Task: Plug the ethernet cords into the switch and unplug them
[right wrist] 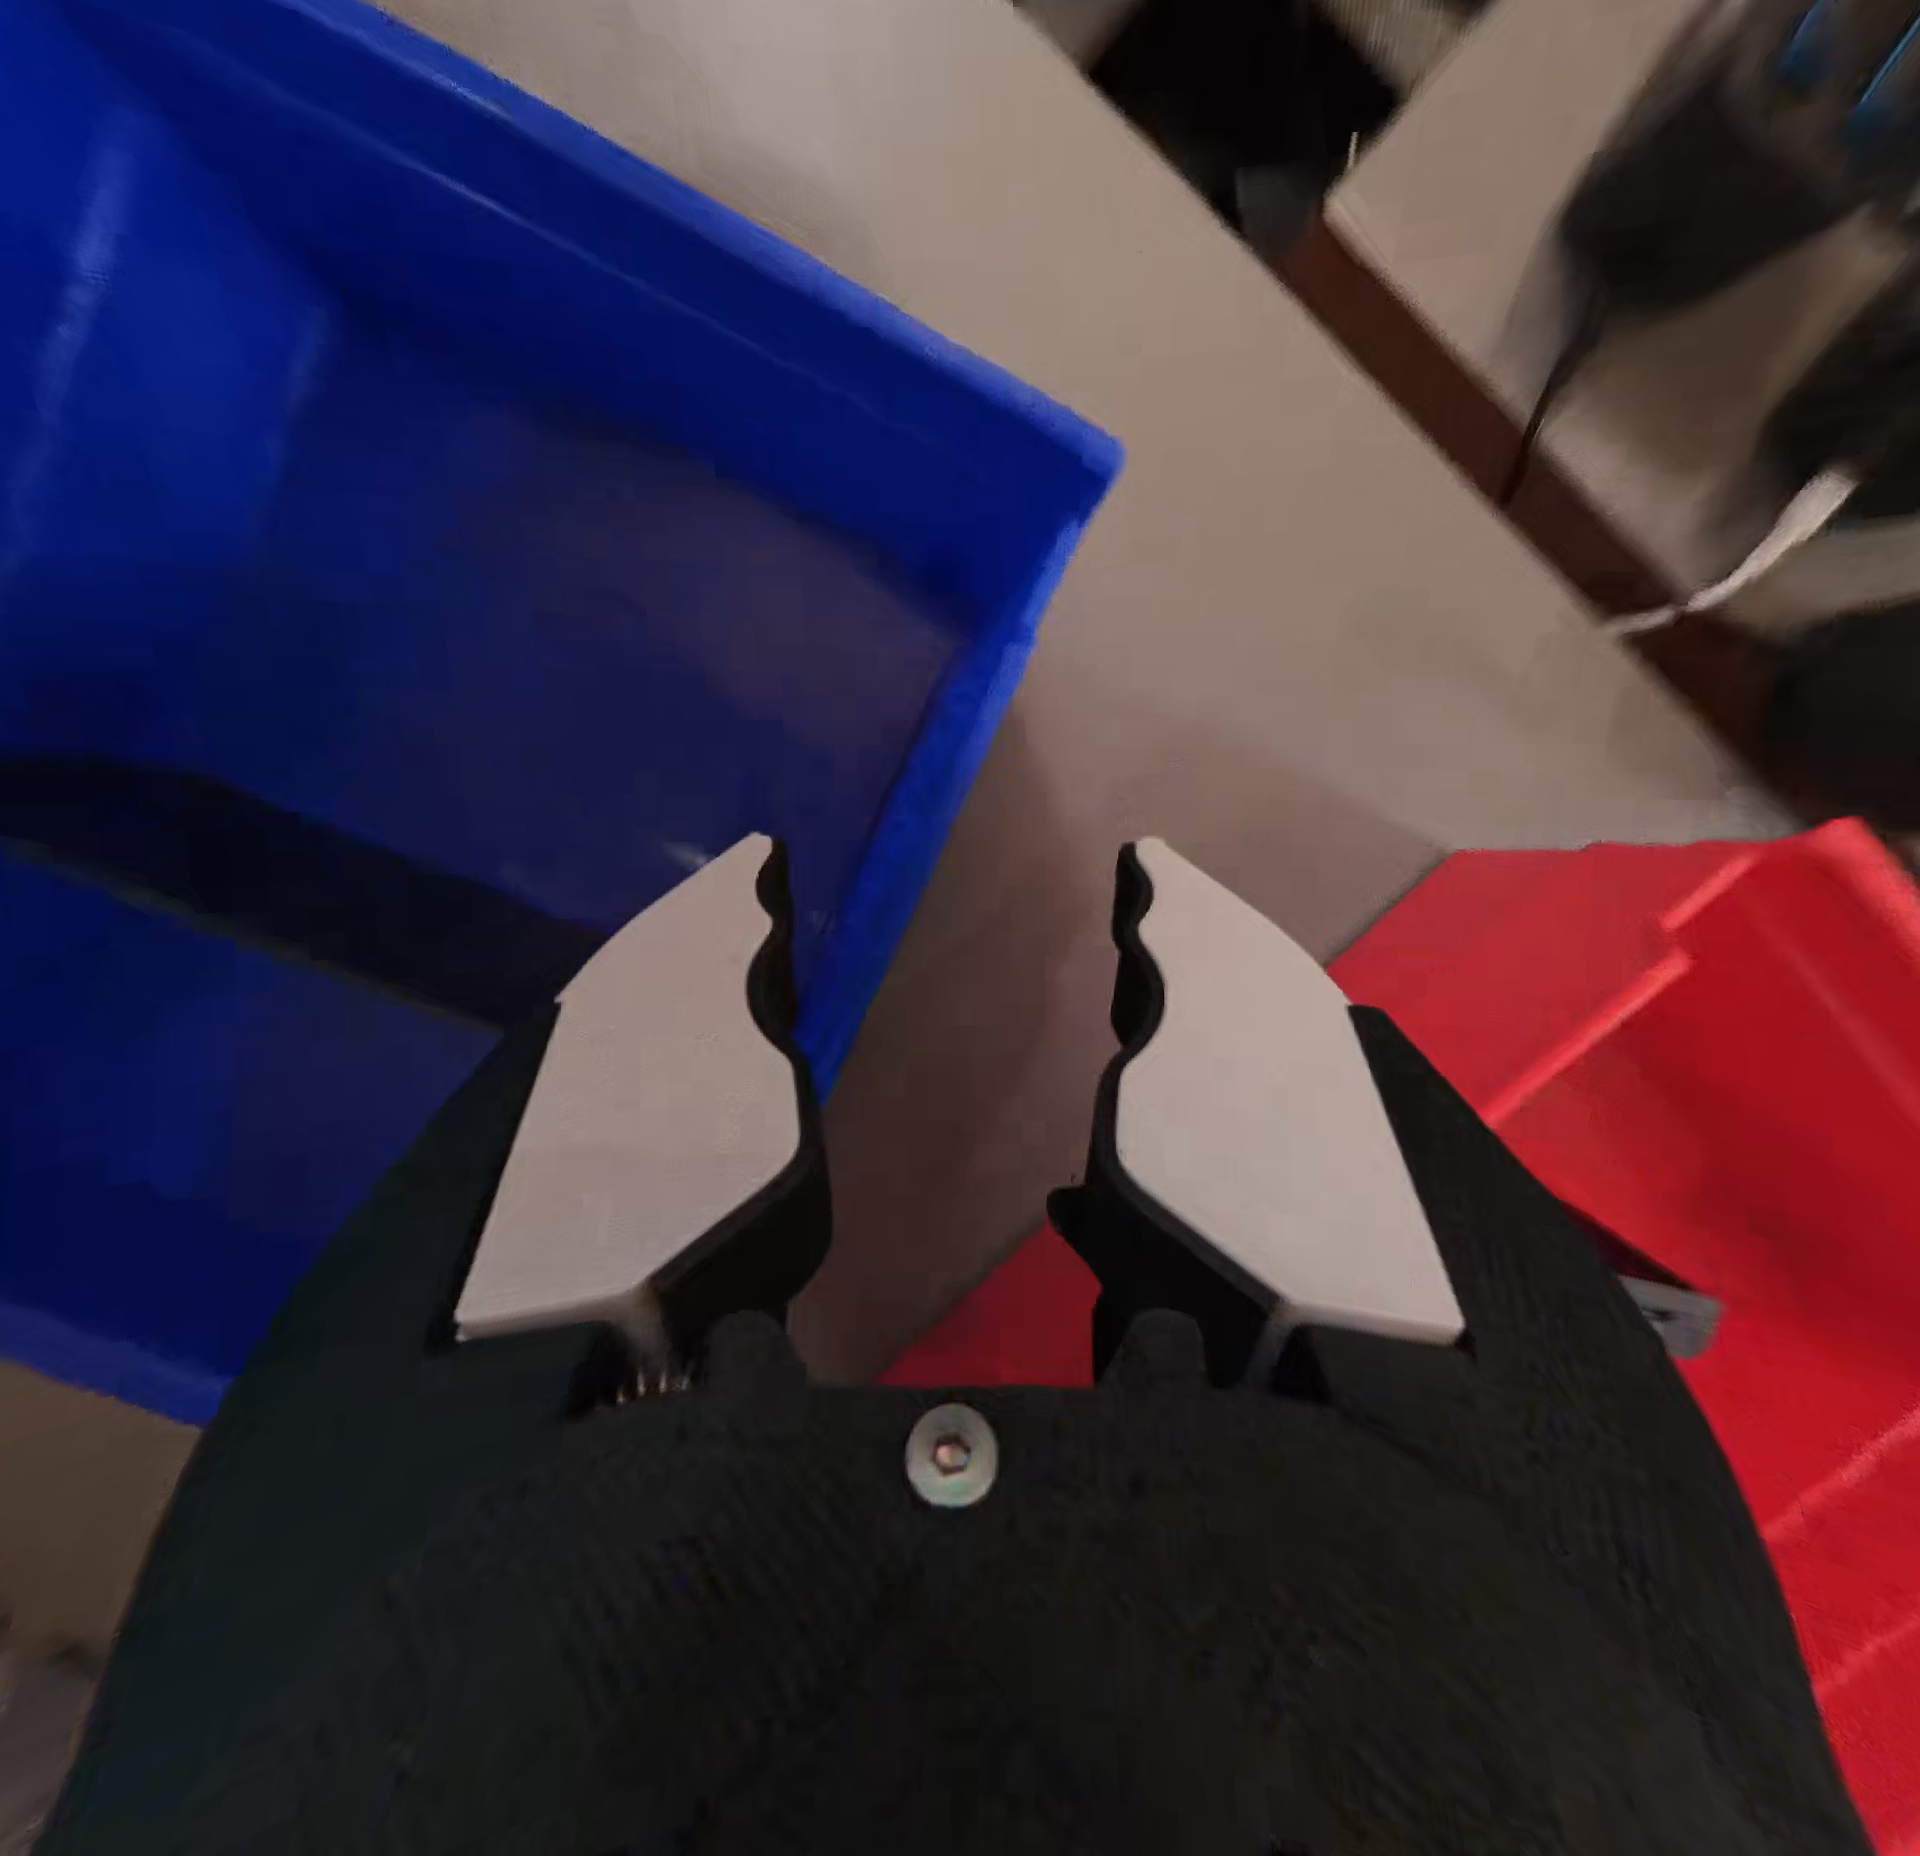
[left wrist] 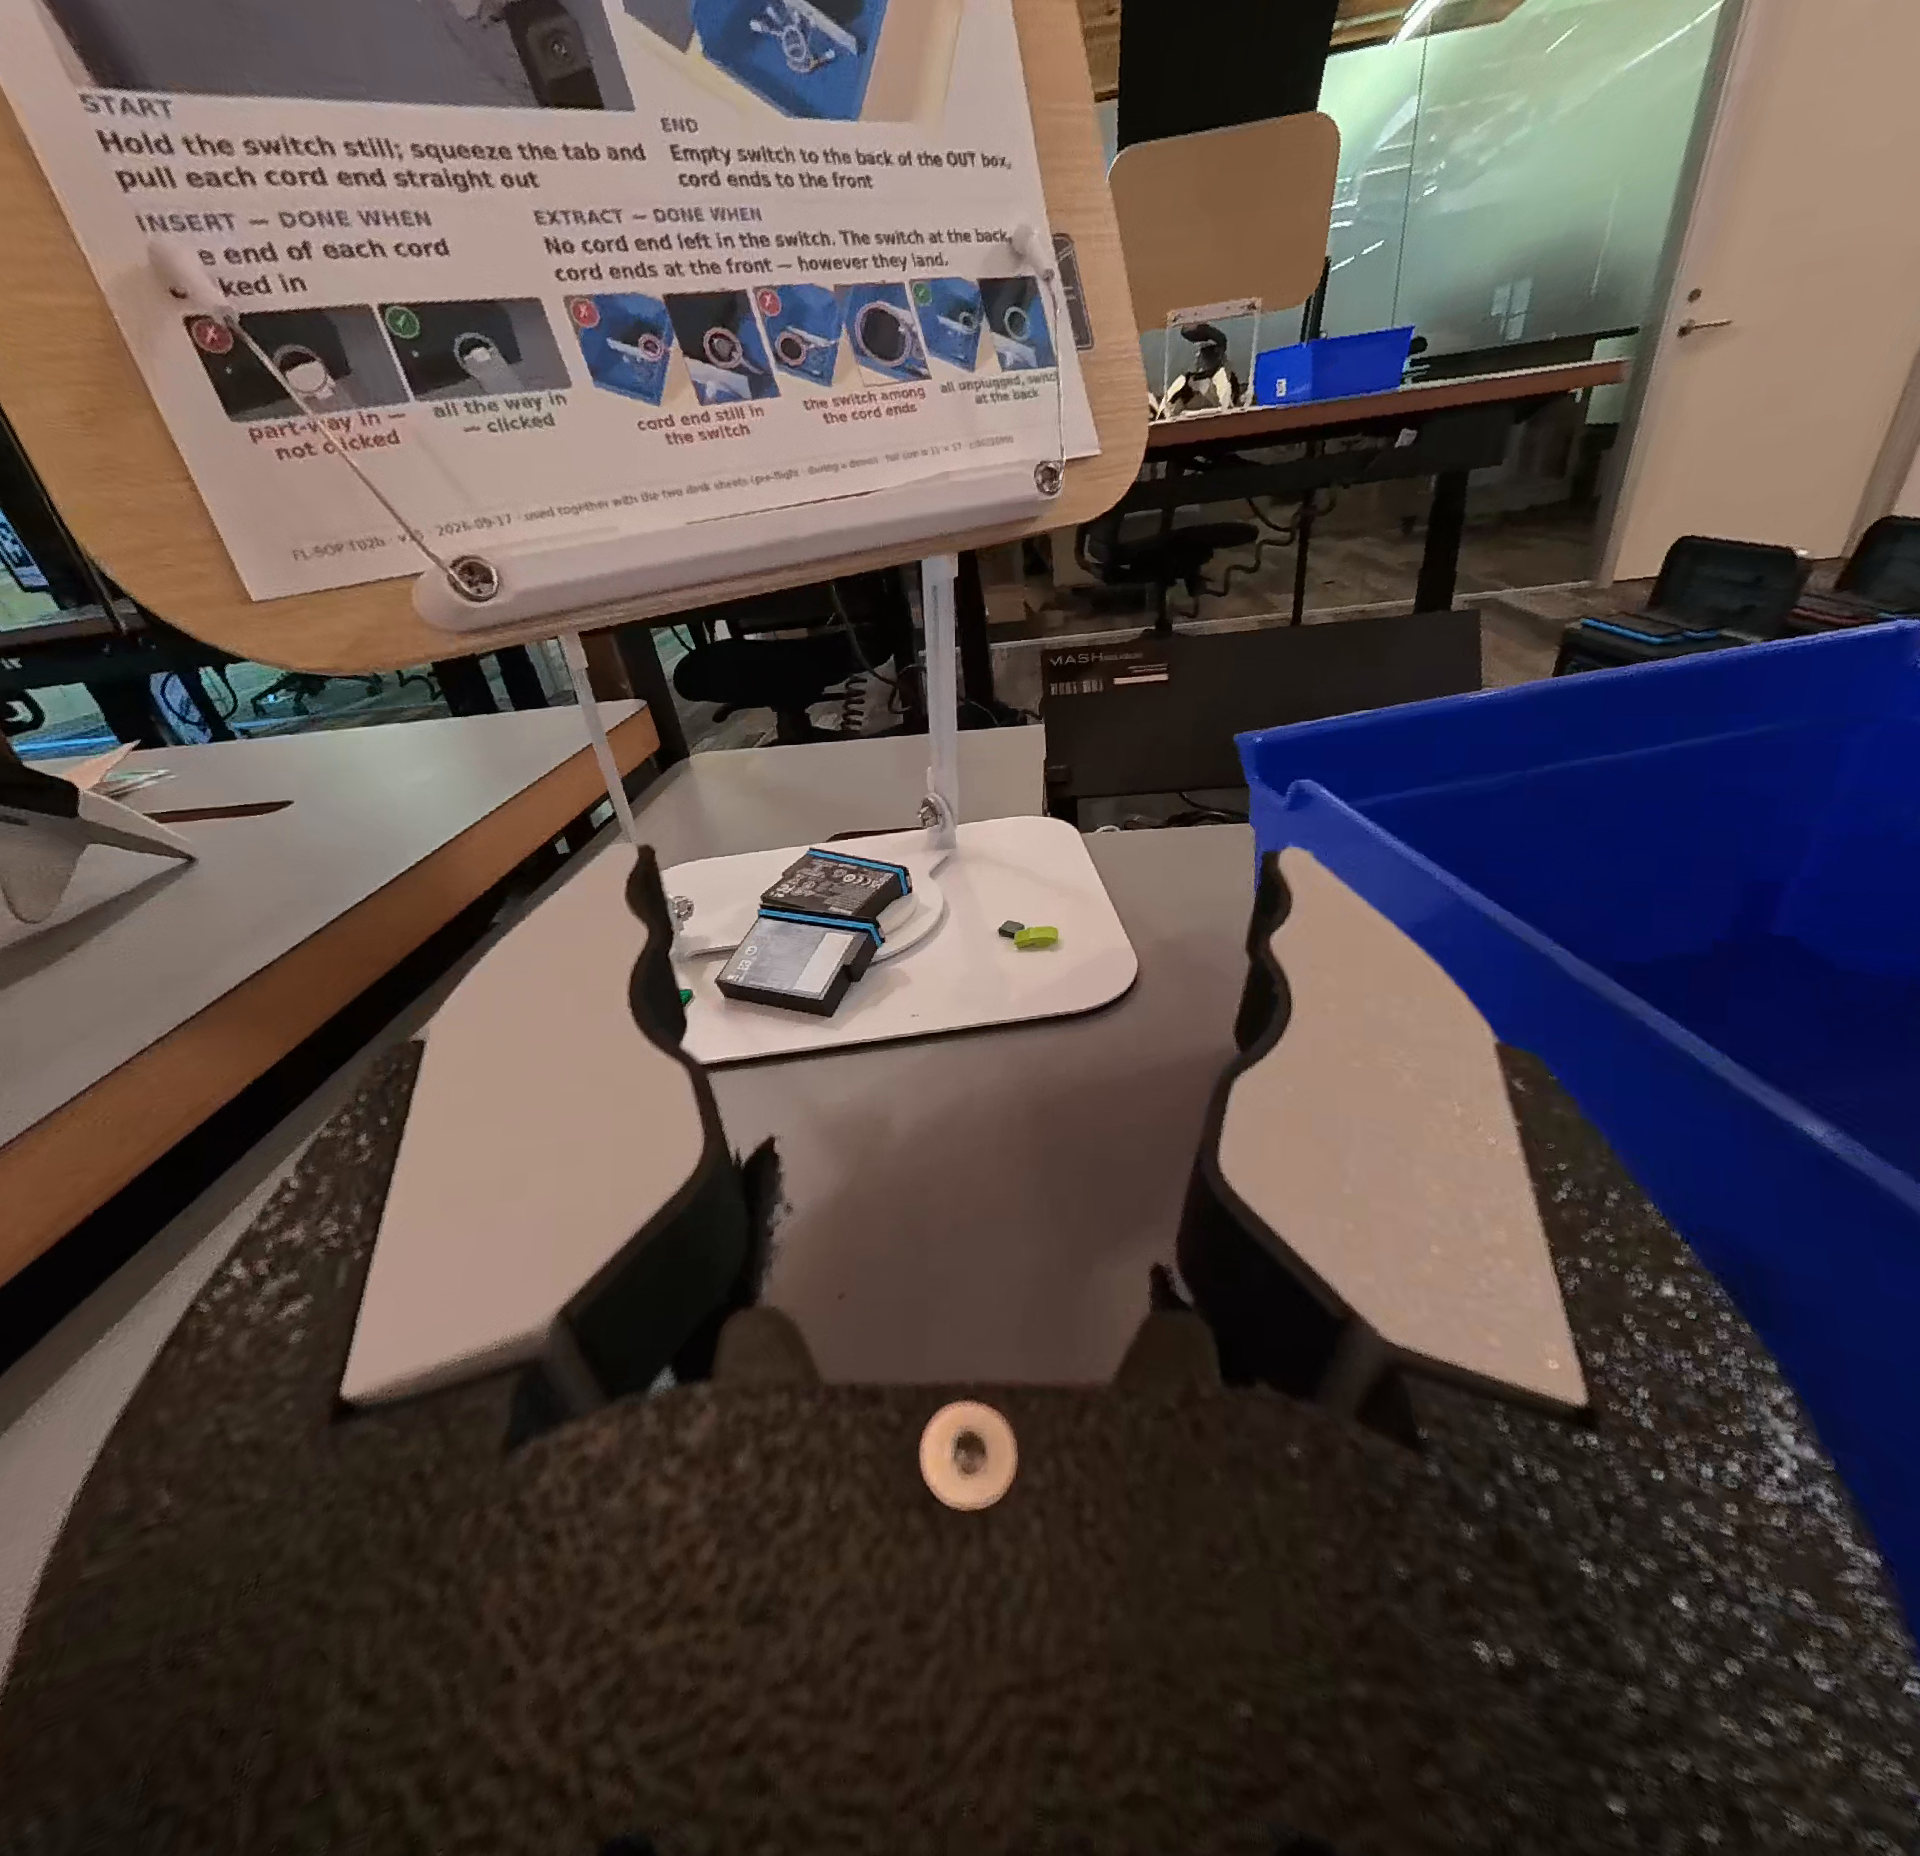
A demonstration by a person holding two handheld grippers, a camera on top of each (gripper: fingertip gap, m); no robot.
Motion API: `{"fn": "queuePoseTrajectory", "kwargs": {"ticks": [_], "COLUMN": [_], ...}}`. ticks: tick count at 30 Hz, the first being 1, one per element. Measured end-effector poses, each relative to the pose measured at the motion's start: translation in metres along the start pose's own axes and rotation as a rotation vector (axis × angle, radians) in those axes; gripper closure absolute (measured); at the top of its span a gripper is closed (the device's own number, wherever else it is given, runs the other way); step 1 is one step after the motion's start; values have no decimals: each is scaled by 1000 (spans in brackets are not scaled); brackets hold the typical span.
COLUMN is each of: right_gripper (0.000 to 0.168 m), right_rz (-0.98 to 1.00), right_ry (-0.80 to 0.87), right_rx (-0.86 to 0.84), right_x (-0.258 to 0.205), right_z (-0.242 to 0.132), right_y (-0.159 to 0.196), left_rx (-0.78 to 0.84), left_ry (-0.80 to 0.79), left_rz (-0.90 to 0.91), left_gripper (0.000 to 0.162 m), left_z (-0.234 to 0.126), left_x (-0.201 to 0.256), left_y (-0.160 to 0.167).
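Note:
My left gripper (left wrist: 956,871) is open and empty, low over the grey table (left wrist: 935,1183). It points at a white stand base (left wrist: 1060,975) that carries two black battery packs with blue bands (left wrist: 821,923) and a small green piece (left wrist: 1034,936). A blue bin (left wrist: 1662,923) stands just to its right. My right gripper (right wrist: 951,850) is open and empty above the table (right wrist: 1195,663), between the blue bin (right wrist: 468,559) on its left and a red bin (right wrist: 1662,1131) on its right. A dark curved thing (right wrist: 260,871) lies inside the blue bin. The right wrist view is blurred.
A wooden board with a printed instruction sheet (left wrist: 582,279) stands on the white base above the batteries. Another table (left wrist: 260,923) lies to the left across a gap. A black box (left wrist: 1247,705) sits behind the table. Desks and chairs fill the room beyond.

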State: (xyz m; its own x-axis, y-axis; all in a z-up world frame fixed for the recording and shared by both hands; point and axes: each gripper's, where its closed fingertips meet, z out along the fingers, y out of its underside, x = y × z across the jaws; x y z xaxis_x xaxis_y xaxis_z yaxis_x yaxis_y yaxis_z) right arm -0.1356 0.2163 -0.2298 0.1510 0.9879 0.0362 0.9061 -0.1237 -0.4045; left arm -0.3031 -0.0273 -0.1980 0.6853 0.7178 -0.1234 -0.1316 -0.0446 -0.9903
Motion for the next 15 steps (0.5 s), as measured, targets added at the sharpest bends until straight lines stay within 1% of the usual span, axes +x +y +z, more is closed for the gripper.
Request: {"fn": "queuePoseTrajectory", "kwargs": {"ticks": [1,2,3,4,7,11,13,15], "right_gripper": [109,114,123,132,139,147,151,160], "right_rz": [52,96,109,90,-24,-136,-167,-128], "right_ry": [-16,-46,-57,-46,-48,28,1,-61], "right_rx": [-67,-134,-194,-243,-323,-376,-377,-348], "right_x": [0,-3,-6,-6,-15,-15,-23,-34], "right_z": [11,19,25,31,39,39,40,41], "right_y": [5,11,17,22,28,24,21,15], "left_rx": [-1,2,10,19,29,19,19,21], "left_ry": [-2,-3,-3,-1,12,36,42,43], "left_rz": [2,2,-2,-9,-46,-78,-81,-81], "left_gripper": [57,57,58,58,59,60,61,62], "left_z": [0,-1,-1,-2,-3,-2,-2,-3], "left_x": [-1,-1,-2,-2,-1,2,3,4], "left_y": [0,-2,-4,-6,-8,-7,-7,-8]}}
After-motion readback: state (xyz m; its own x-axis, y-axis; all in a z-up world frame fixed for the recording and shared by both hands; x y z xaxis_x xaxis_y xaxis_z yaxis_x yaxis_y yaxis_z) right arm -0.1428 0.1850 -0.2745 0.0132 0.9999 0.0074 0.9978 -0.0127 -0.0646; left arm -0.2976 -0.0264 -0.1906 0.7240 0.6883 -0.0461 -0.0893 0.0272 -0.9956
